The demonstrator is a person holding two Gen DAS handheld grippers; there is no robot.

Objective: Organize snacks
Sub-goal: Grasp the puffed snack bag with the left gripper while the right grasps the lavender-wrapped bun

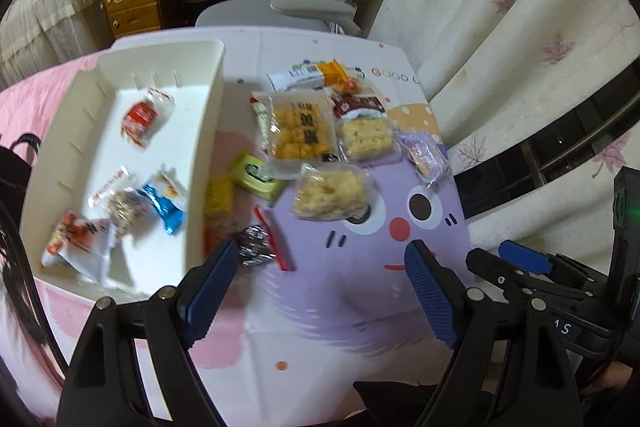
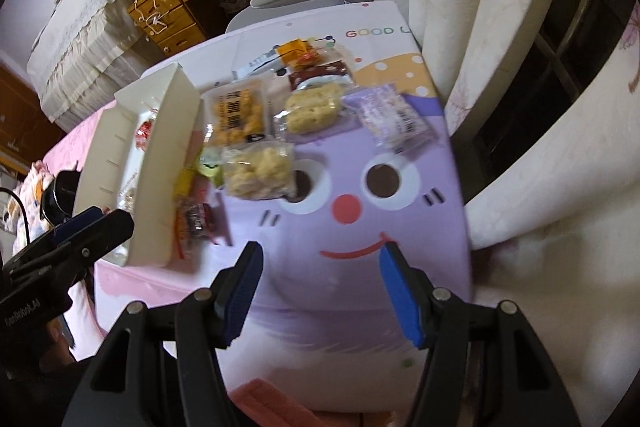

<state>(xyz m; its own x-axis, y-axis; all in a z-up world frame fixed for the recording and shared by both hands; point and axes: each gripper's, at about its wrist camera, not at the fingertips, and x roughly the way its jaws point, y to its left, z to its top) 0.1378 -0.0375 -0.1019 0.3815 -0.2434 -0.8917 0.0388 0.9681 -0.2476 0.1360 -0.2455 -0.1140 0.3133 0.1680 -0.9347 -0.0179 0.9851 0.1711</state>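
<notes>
Loose snack packets (image 1: pixel 304 131) lie clustered on the counter (image 1: pixel 360 307) just right of a white tray (image 1: pixel 200 131), which already holds several wrapped snacks (image 1: pixel 146 117). The left gripper (image 1: pixel 320 259) hovers over the near packets, its fingers (image 1: pixel 212 283) spread and empty. The right gripper (image 2: pixel 320 259) hangs over bare cartoon-face cloth, fingers (image 2: pixel 400 291) likewise apart, pinching nothing.

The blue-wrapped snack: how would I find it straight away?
Look inside the white tray left of the cartoon-face mat. Near its close end, beside a clear-wrapped brown snack, lies the blue-wrapped snack. It is the only shiny blue packet; the others in the tray are red, orange or clear.
</notes>
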